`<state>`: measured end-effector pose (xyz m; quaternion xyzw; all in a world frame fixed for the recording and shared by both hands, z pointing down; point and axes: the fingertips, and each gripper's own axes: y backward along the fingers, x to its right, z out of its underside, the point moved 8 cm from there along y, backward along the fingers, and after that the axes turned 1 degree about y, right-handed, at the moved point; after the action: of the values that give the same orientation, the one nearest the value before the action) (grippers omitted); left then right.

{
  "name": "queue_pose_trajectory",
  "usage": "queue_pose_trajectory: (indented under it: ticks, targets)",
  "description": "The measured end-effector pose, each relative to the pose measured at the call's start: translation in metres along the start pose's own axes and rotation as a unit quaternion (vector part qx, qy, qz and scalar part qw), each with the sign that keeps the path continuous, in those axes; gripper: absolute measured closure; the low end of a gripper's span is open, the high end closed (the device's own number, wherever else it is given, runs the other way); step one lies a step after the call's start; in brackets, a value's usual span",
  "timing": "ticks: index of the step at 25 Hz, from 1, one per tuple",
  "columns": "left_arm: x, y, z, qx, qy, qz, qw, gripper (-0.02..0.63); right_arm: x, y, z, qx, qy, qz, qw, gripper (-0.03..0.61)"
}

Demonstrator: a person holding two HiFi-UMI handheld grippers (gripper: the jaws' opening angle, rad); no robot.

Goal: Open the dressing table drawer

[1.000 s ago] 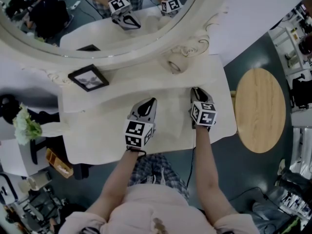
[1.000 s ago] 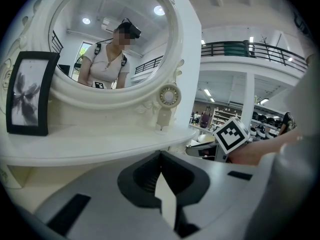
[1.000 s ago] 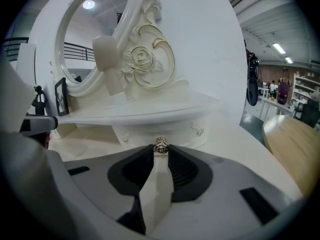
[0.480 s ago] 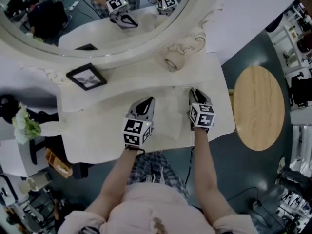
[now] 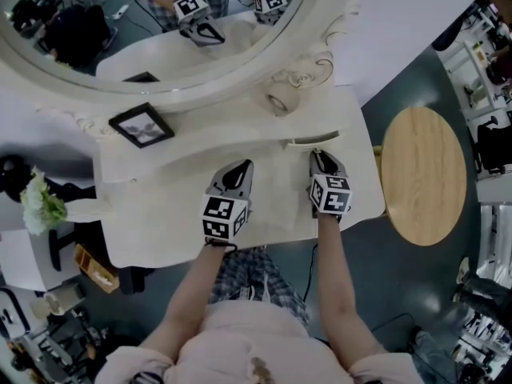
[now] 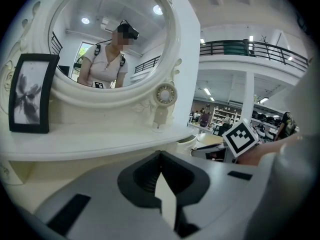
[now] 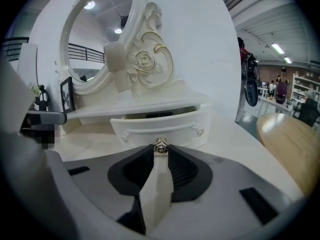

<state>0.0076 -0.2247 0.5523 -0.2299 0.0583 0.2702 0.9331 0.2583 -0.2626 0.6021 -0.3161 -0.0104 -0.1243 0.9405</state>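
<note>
The white dressing table (image 5: 160,230) has a small drawer (image 7: 160,126) under its raised shelf. The drawer stands partly pulled out, and a dark gap (image 5: 314,141) shows behind its front. My right gripper (image 5: 318,155) is shut on the drawer's small metal knob (image 7: 160,146), which sits pinched at the jaw tips (image 7: 160,152). My left gripper (image 5: 243,168) hovers over the table top to the left. Its jaws (image 6: 160,156) are shut with nothing between them.
A black picture frame (image 5: 145,126) and a pale cylindrical ornament (image 5: 282,101) stand on the shelf below the oval mirror (image 5: 160,22). A round wooden stool (image 5: 424,178) is right of the table. White flowers (image 5: 40,202) sit at the left.
My right gripper has drawn back a little towards the person with the knob, and the drawer has slid out, showing a dark gap. The left gripper has stayed put.
</note>
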Motion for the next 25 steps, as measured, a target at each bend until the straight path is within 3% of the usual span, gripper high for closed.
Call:
queue_pose_trajectory:
  ticks: [25]
  targets:
    - [0.006,0.003,0.003,-0.005,-0.005,0.003,1.0000,0.588,0.001,0.022,0.019,0.000,-0.009,0.001,1.000,0.474]
